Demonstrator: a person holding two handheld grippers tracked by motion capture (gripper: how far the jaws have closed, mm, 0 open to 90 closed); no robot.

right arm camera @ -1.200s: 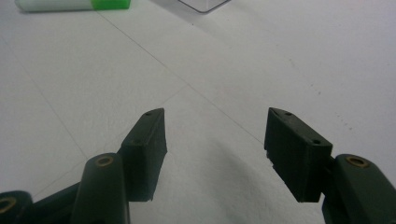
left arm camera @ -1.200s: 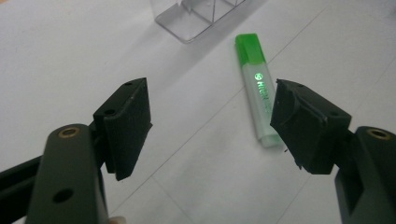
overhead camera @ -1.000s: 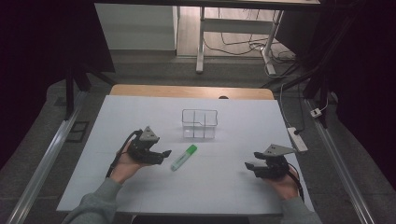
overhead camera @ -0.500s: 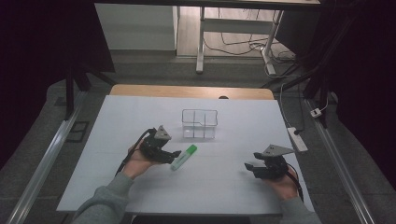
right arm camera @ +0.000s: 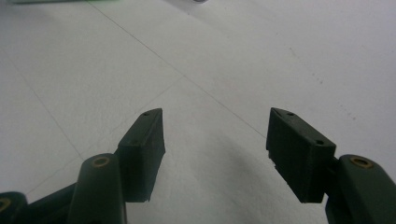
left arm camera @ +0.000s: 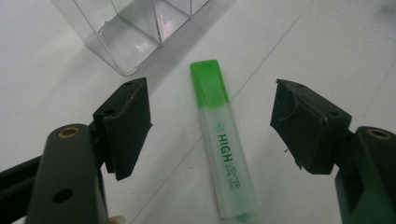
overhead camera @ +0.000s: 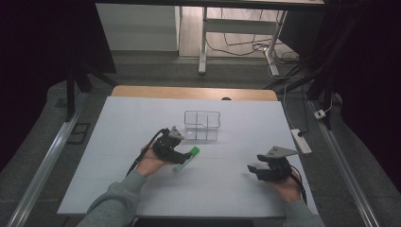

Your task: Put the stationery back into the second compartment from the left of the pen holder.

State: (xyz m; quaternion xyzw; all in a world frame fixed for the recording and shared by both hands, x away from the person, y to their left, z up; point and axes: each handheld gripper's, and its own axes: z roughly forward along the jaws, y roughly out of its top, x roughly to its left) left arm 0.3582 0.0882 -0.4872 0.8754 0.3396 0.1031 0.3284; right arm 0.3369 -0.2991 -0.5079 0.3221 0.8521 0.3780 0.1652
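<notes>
The green, flat-bodied plastic highlighter pen (left arm camera: pixel 223 144) lies flat on the white tabletop (overhead camera: pixel 142 118), just in front of the clear plastic compartmented organiser box (overhead camera: pixel 202 125) and apart from it. The left gripper (left arm camera: pixel 212 126) hovers over it with its jaws wide open, one on each side of the pen and neither touching it.

The pen looks light and stiff, with a smooth, somewhat slippery shell; it should stand a firm squeeze without harm. Its broad flat faces lie up and down, so the jaws would close across the narrow sides. The best hold seems to be mid-barrel, around the printed lettering, where the weight balances and the pen would not tip; the darker green cap end points toward the box.

The right gripper (overhead camera: pixel 263 171) rests well apart near the tabletop's right part, jaws open and empty over bare surface.

There is open room all around the pen. The box's thin upright walls are the one nearby edge, and a tilted pen could catch on the rim. The tabletop's edges are far off.
</notes>
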